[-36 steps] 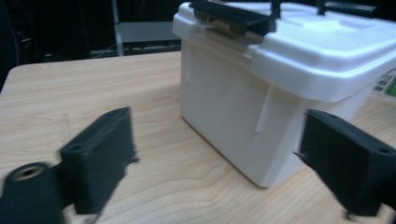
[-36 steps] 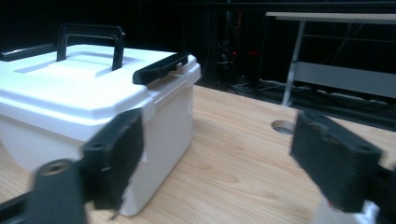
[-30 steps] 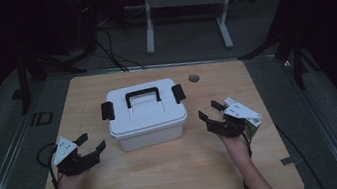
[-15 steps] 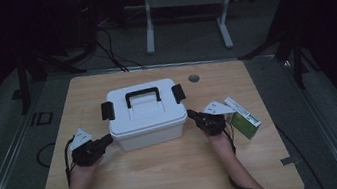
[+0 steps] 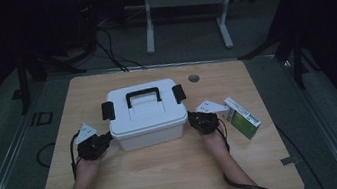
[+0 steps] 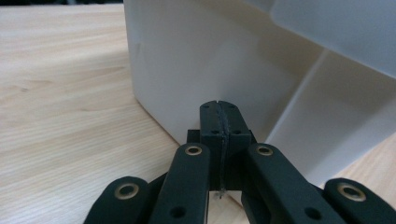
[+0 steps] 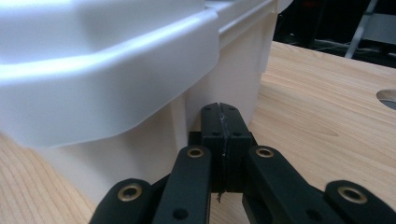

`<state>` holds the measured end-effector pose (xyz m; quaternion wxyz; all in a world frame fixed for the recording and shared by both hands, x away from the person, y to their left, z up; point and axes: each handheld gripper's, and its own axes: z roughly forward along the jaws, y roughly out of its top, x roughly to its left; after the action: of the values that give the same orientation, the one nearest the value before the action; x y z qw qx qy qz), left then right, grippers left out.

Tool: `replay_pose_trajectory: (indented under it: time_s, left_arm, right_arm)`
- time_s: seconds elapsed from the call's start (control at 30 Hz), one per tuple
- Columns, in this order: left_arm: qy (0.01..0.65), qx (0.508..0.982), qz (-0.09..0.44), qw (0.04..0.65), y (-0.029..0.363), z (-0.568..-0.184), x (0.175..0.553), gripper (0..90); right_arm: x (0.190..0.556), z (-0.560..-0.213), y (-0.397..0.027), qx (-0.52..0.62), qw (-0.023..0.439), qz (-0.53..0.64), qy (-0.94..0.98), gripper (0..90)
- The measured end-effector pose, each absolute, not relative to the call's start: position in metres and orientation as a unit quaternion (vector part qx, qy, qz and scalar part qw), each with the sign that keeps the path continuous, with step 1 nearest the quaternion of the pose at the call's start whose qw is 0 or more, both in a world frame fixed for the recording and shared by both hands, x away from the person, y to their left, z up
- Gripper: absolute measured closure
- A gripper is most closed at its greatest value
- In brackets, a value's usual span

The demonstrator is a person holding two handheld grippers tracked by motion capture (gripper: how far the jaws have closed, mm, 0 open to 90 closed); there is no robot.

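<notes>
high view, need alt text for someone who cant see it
Seen from above, a person presses shut left tongs and right tongs against opposite ends of a white lidded box with a black handle, on a wooden table. A green and white carton lies beside the right hand.

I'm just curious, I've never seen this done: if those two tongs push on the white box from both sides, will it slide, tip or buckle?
The box looks like rigid plastic, so it probably won't buckle. It sits low and wide on the smooth table, so it would likely slide rather than tip. The left tongs and right tongs are shut against its smooth walls and might slip if they lift it.
</notes>
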<state>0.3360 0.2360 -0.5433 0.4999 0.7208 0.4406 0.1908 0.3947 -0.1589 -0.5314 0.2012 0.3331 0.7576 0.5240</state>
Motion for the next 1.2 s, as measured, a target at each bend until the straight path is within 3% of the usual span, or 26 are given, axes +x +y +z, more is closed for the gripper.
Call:
replay_pose_trajectory:
  time_s: [1.2]
  left_arm:
    - [0.411, 0.75, 0.163, 0.492, 0.221, -0.538, 0.308, 90.0]
  right_arm:
    - [0.345, -0.532, -0.185, 0.331, 0.182, 0.531, 0.759, 90.0]
